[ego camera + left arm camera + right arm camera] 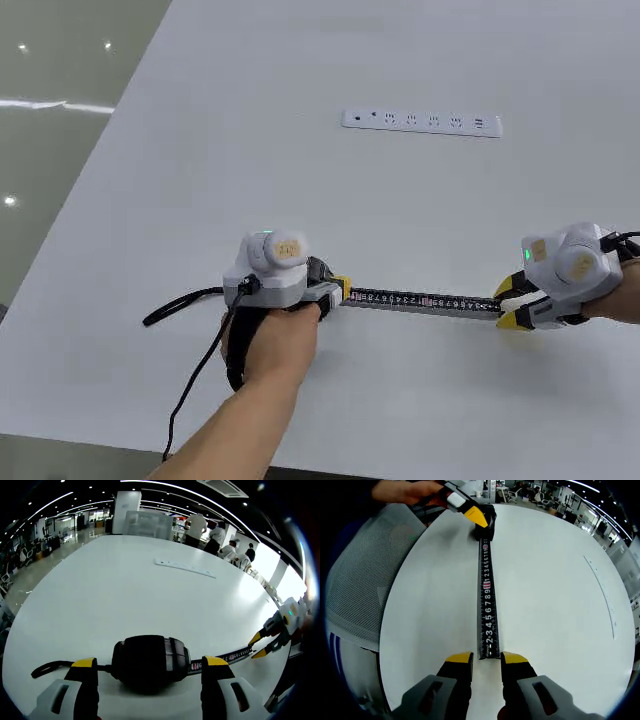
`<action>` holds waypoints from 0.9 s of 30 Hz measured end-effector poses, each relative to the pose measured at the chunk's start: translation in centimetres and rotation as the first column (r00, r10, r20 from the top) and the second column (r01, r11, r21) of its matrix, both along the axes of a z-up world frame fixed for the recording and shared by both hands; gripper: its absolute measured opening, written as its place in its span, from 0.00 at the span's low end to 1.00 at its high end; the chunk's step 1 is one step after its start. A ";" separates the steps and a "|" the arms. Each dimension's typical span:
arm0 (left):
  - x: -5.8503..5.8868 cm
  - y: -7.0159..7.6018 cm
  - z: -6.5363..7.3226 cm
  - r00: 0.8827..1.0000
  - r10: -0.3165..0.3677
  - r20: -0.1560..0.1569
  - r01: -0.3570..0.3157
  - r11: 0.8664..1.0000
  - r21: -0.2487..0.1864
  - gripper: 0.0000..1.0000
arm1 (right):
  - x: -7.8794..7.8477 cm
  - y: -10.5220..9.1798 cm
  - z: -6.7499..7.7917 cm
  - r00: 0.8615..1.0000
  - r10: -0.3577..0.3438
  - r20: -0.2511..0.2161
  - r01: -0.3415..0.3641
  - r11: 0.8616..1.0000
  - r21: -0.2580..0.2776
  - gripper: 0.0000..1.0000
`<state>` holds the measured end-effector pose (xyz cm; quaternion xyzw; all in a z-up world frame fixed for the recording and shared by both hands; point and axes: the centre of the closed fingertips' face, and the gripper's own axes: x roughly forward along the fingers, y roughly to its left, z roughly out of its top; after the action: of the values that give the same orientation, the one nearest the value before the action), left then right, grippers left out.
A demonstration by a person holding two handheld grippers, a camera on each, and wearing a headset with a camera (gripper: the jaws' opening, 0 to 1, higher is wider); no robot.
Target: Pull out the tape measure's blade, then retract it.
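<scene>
Near the front edge of the white table (pixel 400 220), a hand (pixel 275 345) holds the left gripper (pixel 150 662); its jaws stand wide apart w/ the black tape case (pixel 150 652) lying on the table btw them; a thin gap shows on each side of the case, so the yellow tips don't squeeze it; a black strap (pixel 180 303) runs out of the case to the left and lies on the table; a thin black cable (pixel 195 380) hangs from this gripper toward the near edge.

To the right of the case the blade (pixel 488 600) is out; it lies flat on the table w/ its numbers up, and goes straight from the case to the right gripper (pixel 486 658); the small nos. are at the right gripper's end; that gripper's jaws are almost closed, w/ only a narrow slot left; the blade's end sits in the slot btw the two yellow tips; can't tell if the tips really pinch it or just sit beside it.

Far across the table, well apart from all this, a long white power strip (pixel 422 122) lies flat; past the far edge, in the left gripper view, some people (pixel 197 527) stand in a big room w/ ceiling lights.
</scene>
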<state>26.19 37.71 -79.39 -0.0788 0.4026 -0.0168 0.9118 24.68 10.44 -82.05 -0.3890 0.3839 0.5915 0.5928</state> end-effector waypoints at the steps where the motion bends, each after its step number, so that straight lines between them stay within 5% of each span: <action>1: 0.0 0.0 0.0 1.000 0.000 -0.001 0.000 1.000 0.004 0.81 | 0.1 0.0 0.0 1.000 0.003 0.002 -0.003 1.000 -0.002 0.19; 27: 0.1 0.2 -0.3 0.999 -0.007 0.045 0.006 1.000 0.018 0.69 | 0.1 0.3 -0.2 0.998 0.055 -0.001 -0.055 0.998 -0.018 0.13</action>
<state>26.25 37.92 -79.67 -0.0687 0.3822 -0.0179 0.9214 24.83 10.72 -82.20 -0.4045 0.3783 0.6043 0.5727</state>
